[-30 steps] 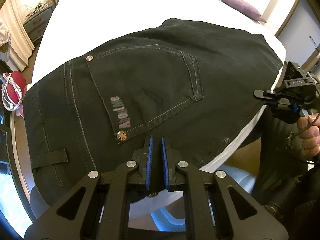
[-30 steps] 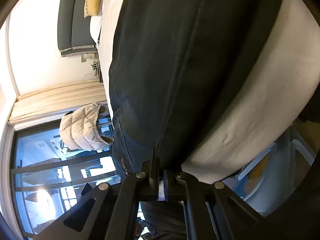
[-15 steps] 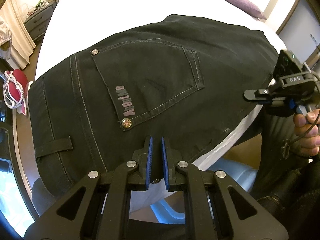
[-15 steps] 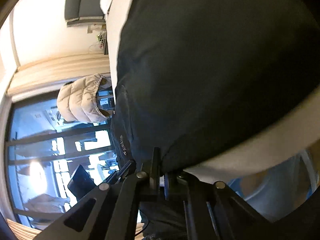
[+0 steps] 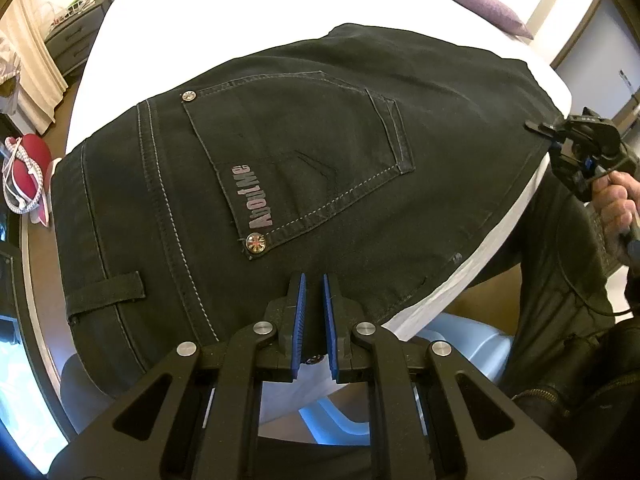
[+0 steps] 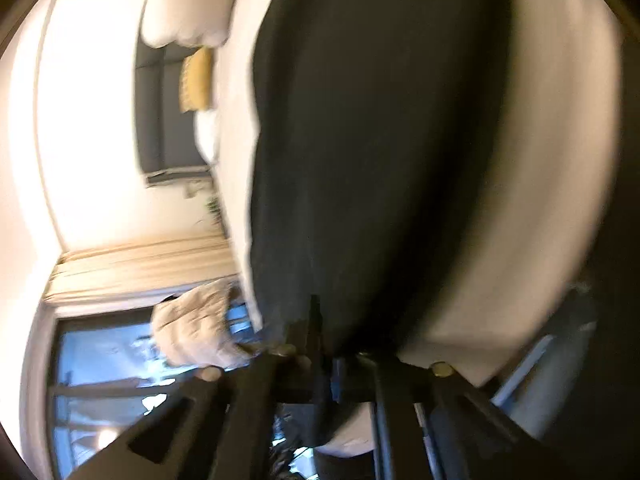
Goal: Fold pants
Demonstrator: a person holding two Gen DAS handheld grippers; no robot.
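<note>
The pants [image 5: 320, 168] lie flat on the bed [image 5: 224, 20], back side up, with the waistband at the near left and the legs running away to the right. They are already folded lengthwise, I think, because only one back pocket [image 5: 296, 152] shows.

The left gripper [image 5: 312, 316] has drawn back a little in the last second: before, its blue pads stood over the cloth just under the pocket rivet, and now they sit at the near edge of the pants, more above the white sheet. Its jaws stand a small gap apart and nothing is between them. The right gripper [image 5: 556, 136] has moved too; it was below the far leg edge, and now its tip is at that edge, beside the corner of the bed. Its own camera is very blurred, so it is moving fast. In that view the fingers [image 6: 320, 360] are close together at the dark cloth, but whether they pinch the cloth I cannot tell.

My reading is that one fold is finished and the hands are taking new places for the next fold, probably bringing the leg end toward the waist.

About containers: I see none in use. A pale blue plastic thing [image 5: 460, 344] stands under the bed edge; what it is, I cannot say.
</note>
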